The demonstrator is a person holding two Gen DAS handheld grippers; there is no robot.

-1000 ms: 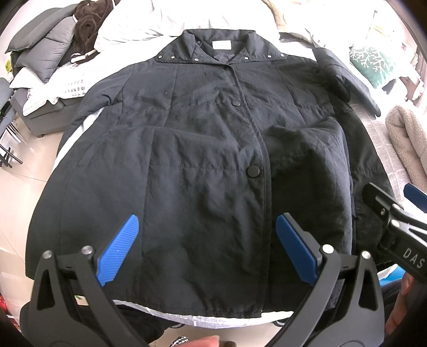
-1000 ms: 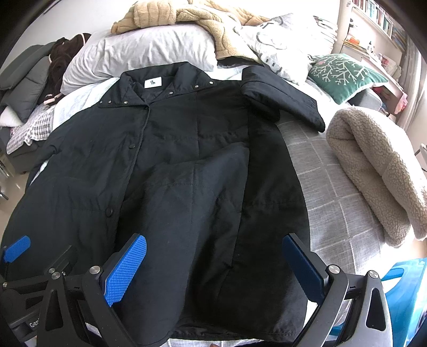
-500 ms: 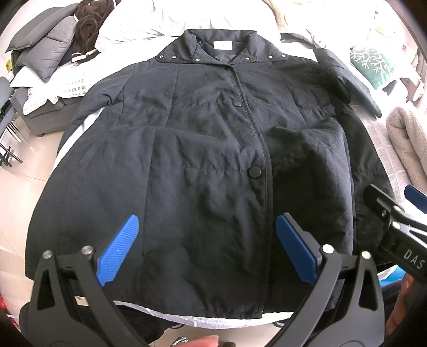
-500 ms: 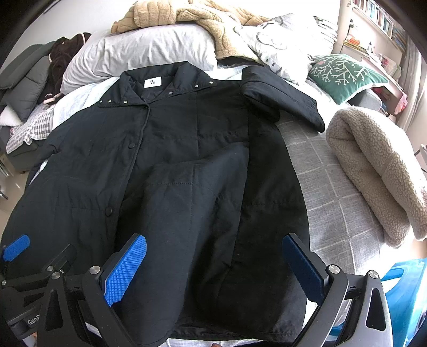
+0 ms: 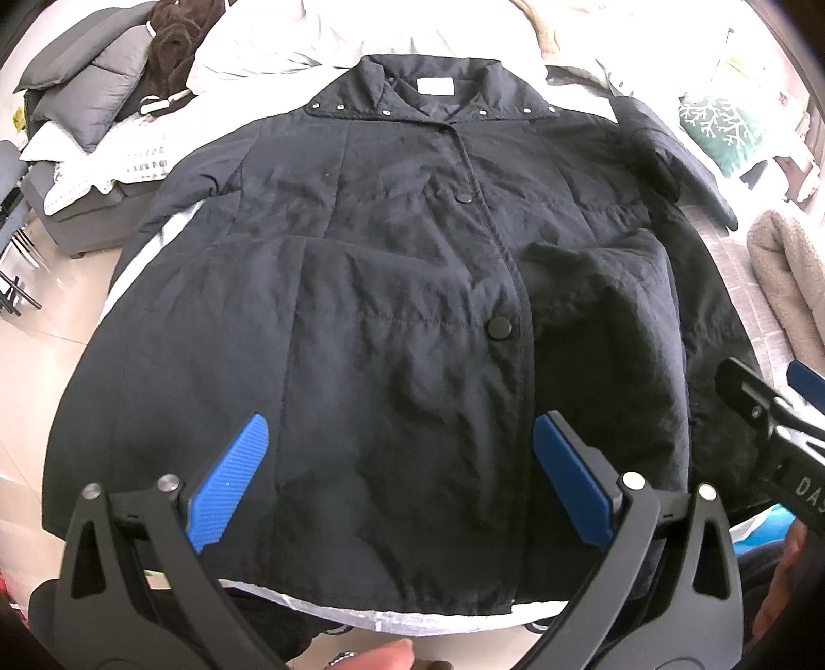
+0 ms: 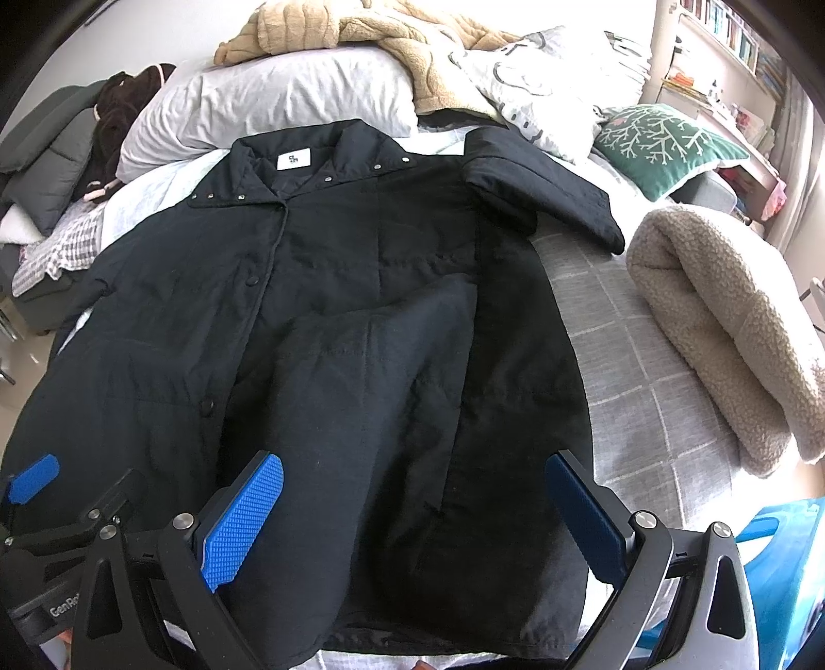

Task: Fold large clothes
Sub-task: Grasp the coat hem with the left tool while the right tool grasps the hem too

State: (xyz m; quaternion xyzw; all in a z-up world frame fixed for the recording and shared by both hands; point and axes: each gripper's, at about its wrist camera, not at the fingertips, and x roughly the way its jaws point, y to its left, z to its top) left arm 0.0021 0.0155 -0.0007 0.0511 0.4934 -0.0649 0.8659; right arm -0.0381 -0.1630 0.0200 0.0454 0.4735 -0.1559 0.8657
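A large black quilted coat (image 5: 392, 319) lies face up on the bed, collar at the far end, hem near me. It also shows in the right wrist view (image 6: 330, 330). Its right front panel is turned back over itself. One sleeve (image 6: 541, 190) sticks out to the far right. My left gripper (image 5: 407, 479) is open and empty above the hem. My right gripper (image 6: 417, 515) is open and empty above the hem's right part; it shows at the right edge of the left wrist view (image 5: 773, 417).
White pillows (image 6: 273, 98) and a tan fleece (image 6: 371, 31) lie beyond the collar. A rolled beige blanket (image 6: 732, 319) lies on the grey checked bedspread (image 6: 649, 391) at the right. A green cushion (image 6: 665, 144) sits far right. Grey bedding (image 5: 77, 87) is piled left. Floor lies left.
Both grippers have shifted very slightly. The coat has not moved.
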